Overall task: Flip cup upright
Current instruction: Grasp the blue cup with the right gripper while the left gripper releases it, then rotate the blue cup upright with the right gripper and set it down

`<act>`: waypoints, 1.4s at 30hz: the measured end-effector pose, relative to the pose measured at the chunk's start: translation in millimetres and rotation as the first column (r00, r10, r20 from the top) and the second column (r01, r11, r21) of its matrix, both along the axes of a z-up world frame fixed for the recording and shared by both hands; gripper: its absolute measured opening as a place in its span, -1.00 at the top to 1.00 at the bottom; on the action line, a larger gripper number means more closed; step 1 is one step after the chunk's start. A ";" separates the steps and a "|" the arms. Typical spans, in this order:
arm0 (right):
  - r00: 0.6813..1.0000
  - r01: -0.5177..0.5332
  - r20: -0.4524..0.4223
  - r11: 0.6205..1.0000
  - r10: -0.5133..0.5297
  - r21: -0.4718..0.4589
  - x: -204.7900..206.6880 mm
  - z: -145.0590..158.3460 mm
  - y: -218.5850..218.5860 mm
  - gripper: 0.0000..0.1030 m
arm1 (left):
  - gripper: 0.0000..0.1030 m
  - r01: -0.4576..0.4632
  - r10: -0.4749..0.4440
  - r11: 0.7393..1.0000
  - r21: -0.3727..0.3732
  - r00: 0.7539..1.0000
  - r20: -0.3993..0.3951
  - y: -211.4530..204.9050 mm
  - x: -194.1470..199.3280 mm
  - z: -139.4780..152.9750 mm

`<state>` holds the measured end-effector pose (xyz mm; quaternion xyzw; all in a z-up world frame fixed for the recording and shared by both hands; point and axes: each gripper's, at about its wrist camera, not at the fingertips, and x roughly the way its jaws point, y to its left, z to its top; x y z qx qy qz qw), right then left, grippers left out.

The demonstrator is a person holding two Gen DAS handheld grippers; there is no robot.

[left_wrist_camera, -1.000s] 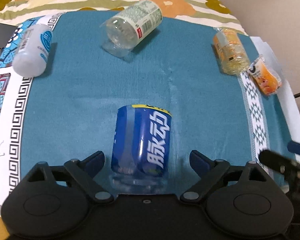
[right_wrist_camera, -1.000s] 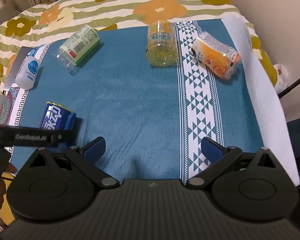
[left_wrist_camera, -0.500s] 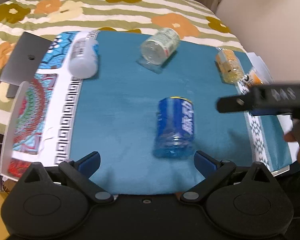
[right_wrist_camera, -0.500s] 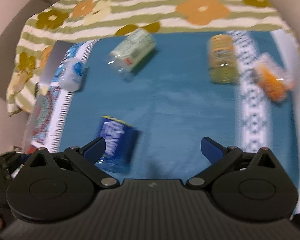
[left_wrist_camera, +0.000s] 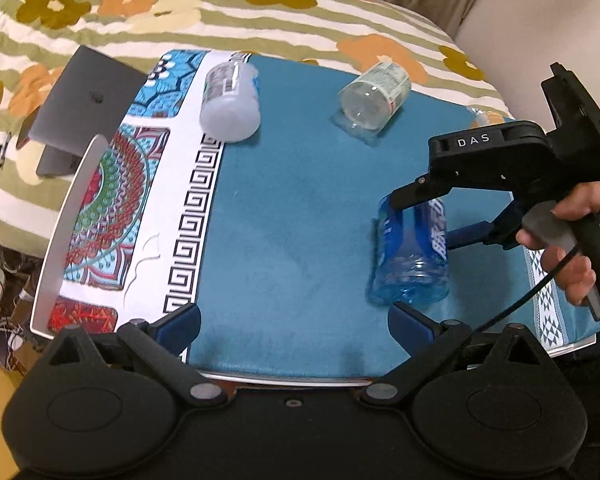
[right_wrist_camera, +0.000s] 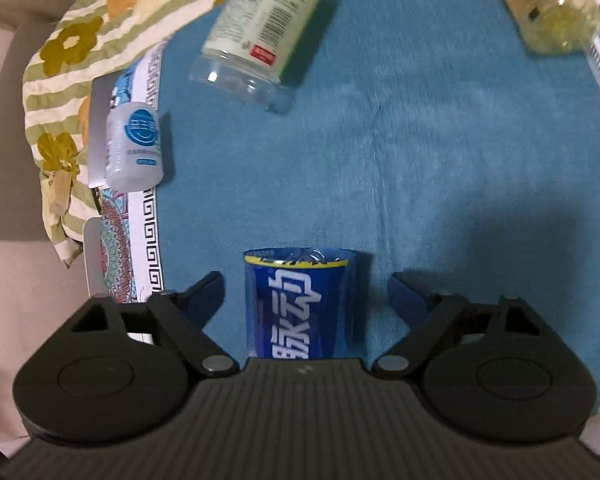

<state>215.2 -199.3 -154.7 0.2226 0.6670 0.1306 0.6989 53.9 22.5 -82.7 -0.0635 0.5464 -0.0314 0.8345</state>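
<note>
Four cut-down plastic bottle cups showed across the two views, all lying on their sides on the teal cloth (left_wrist_camera: 292,208) covering the counter. The blue cup (right_wrist_camera: 300,304), a clear cylinder wrapped in a glossy blue label with white characters and a yellow band at its rim, lay near the right side of the counter, its open rim pointing to the far side. The right gripper (right_wrist_camera: 305,296) sat over it with its fingers spread wide, one on each side of the cup and neither touching it. The left gripper (left_wrist_camera: 294,320) hung at the near edge, fingers equally wide apart and empty. At the far left lay one frosted white cup (left_wrist_camera: 230,108) with a blue round logo, resting on the cloth's patterned white border. Far centre lay one clear cup with a pale green label (left_wrist_camera: 374,98). One yellowish translucent cup (right_wrist_camera: 548,12) lay at the far right. A flat grey laptop (left_wrist_camera: 88,108) rested on the flowered, striped quilt (left_wrist_camera: 220,4) at the left.
</note>
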 end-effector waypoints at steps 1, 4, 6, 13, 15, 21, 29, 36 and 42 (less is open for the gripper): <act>1.000 0.002 -0.006 1.000 -0.002 0.002 1.1 -2.4 -0.1 -0.87 | -0.97 -0.001 0.001 1.000 -0.001 1.000 -0.003 1.7 -0.4 -1.4; 1.000 0.003 -0.017 1.000 -0.003 0.008 3.9 -6.7 1.9 -0.71 | -0.97 -0.001 0.002 1.000 0.002 1.000 -0.010 3.6 -0.3 -4.1; 1.000 0.002 -0.020 1.000 -0.001 0.015 5.4 -8.5 3.5 -0.61 | -0.97 0.000 0.000 1.000 -0.001 1.000 -0.013 4.1 -0.2 -5.1; 1.000 -0.006 -0.018 0.999 0.007 0.037 5.7 -9.1 2.6 -0.47 | -0.97 0.006 -0.006 1.000 -0.008 1.000 -0.016 4.9 -1.8 -5.3; 1.000 -0.023 0.020 0.999 0.022 0.022 3.5 -1.3 5.4 -0.47 | -0.97 0.004 -0.004 1.000 -0.005 1.000 -0.012 6.7 -2.9 -3.8; 0.928 -0.046 0.369 0.998 0.062 -0.054 -30.7 51.7 13.6 -0.47 | -0.97 -0.020 0.020 1.000 0.010 1.000 0.000 18.6 -6.2 -0.4; 0.698 0.014 0.701 0.977 0.142 -0.212 -99.6 38.3 44.9 -0.46 | -0.97 -0.039 0.039 0.998 0.055 0.999 0.008 39.5 -14.2 -6.1; 0.551 0.079 0.814 0.960 0.183 -0.269 -133.0 14.2 59.9 -0.47 | -0.97 -0.048 0.049 0.997 0.067 0.999 -0.005 52.7 -22.5 -16.5; 0.545 0.086 0.816 0.955 0.192 -0.283 -149.9 10.6 63.5 -0.47 | -0.97 -0.026 0.027 0.998 0.055 1.000 -0.012 52.7 -28.7 -18.7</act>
